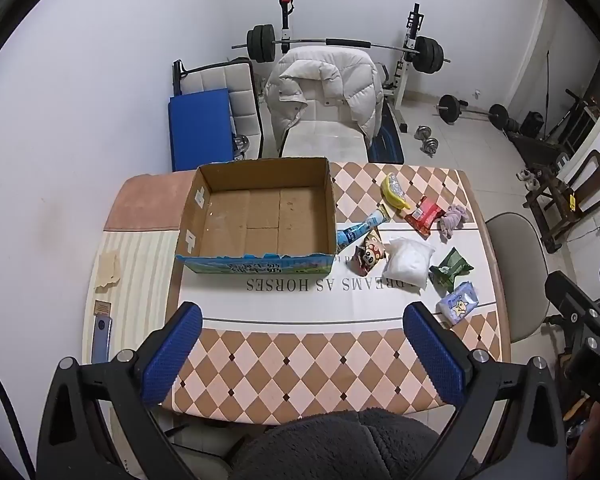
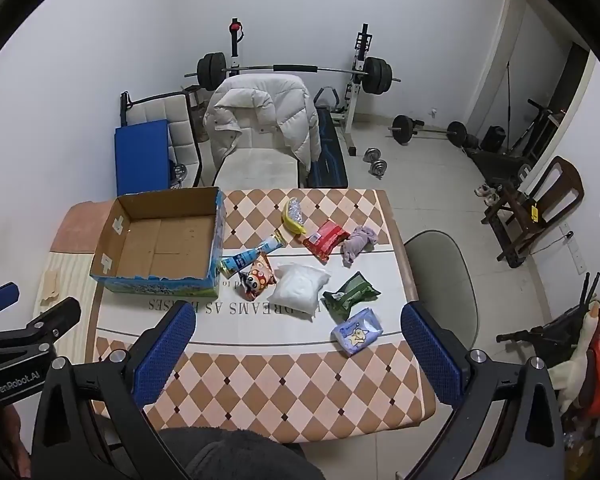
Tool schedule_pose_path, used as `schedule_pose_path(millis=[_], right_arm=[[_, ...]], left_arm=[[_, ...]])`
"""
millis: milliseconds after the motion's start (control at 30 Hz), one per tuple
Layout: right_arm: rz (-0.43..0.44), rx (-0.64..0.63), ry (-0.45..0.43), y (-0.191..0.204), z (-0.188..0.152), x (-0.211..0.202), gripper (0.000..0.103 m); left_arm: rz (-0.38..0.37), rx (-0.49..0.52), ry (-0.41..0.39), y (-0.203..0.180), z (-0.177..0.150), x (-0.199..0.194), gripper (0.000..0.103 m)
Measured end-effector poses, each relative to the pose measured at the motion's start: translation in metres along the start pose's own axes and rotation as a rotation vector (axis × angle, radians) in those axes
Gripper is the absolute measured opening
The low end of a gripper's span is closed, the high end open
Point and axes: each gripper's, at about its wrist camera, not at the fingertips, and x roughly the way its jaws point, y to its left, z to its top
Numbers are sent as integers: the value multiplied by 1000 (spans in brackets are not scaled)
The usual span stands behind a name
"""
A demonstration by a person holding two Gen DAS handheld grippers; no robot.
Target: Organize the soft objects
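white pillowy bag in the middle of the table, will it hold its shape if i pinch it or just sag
The white bag looks puffed and rounded with soft creased corners, so it will probably squash under the fingers and sag at its free end. Its film looks smooth and glossy, so it may be somewhat slippery. It lies flat and seems unlikely to roll.

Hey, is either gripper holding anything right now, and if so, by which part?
Nothing is held. The left gripper and right gripper both hang over the table with jaws wide open and nothing between them.
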Motion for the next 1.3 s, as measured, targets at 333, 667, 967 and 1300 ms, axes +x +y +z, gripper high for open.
schedule_pose_path(millis=[333, 667, 967, 1300], right_arm=[[-16, -11, 0, 7, -5, 0, 103], [-24, 7, 5, 4, -5, -1, 103], [-25, 6, -5, 4, 3, 0, 103], [-28, 5, -8, 6, 3, 0, 103]], left_arm=[[12, 21, 4, -8, -4, -2, 103], [-4, 14, -2, -11, -4, 1, 103], [-11, 13, -11, -6, 5, 4, 103], [-14, 8, -22, -5, 12, 3, 103]])
